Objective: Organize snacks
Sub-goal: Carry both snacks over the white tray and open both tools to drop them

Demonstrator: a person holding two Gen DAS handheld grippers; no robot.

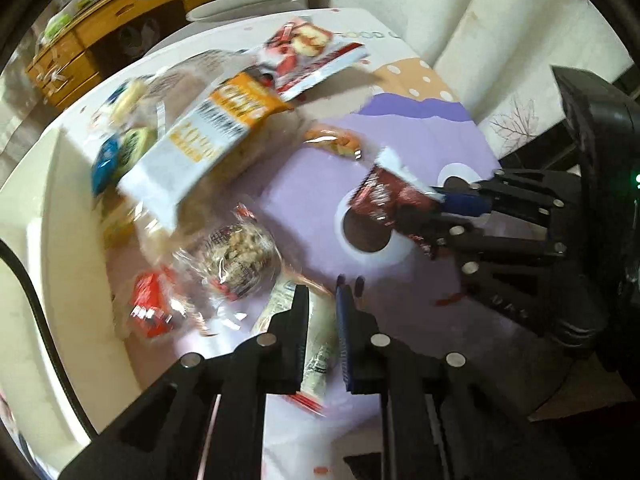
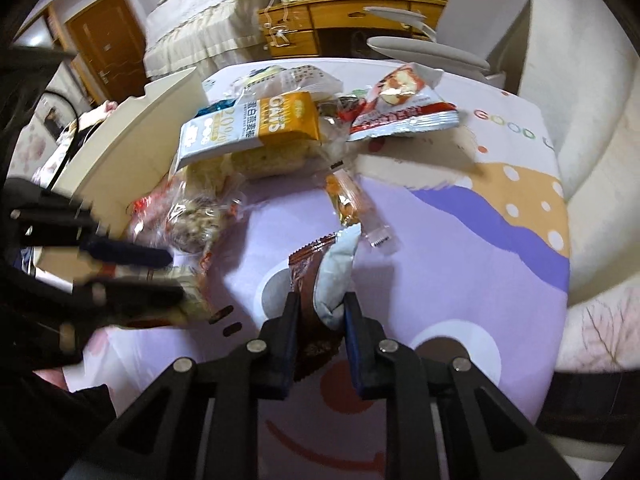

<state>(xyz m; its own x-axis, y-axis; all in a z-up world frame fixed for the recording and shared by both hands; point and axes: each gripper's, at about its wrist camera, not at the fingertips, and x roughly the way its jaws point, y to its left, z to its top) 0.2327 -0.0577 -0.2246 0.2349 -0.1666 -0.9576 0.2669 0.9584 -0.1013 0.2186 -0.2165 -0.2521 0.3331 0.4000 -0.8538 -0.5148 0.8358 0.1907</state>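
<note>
Holding two wrappers at once, one in each hand, means the care now goes into carrying them without crushing or dropping. The right gripper [image 2: 318, 312] has its fingers [image 2: 285, 340] clenched on the brown snack packet [image 2: 308, 268], gripped near one end, with its silver inner face folded out to the right; from the left wrist view the same packet [image 1: 390, 196] hangs clear of the purple cloth [image 1: 420, 136]. A grip this near the end lets the packet swing, so a slow, level carry looks wise, with no added squeeze, as the foil seems thin and crinkly.

The left gripper [image 1: 322, 320] is closed around a pale long packet [image 1: 318, 344] with a red end, low over the cloth; motion blur hides how firmly it is caught, so I would judge the hold by lifting gently first.

Most snacks lie heaped at the far left of the desk: the orange oats bar [image 2: 256, 124] propped on top, the red-and-white packet [image 2: 404, 104] behind it, a clear-wrapped nut cluster [image 1: 240, 256] and a small red packet [image 1: 150, 308] nearer. A small orange snack [image 2: 348, 204] lies apart between heap and grippers. A cream tray edge [image 2: 132, 128] stands beside the heap, likely the destination
</note>
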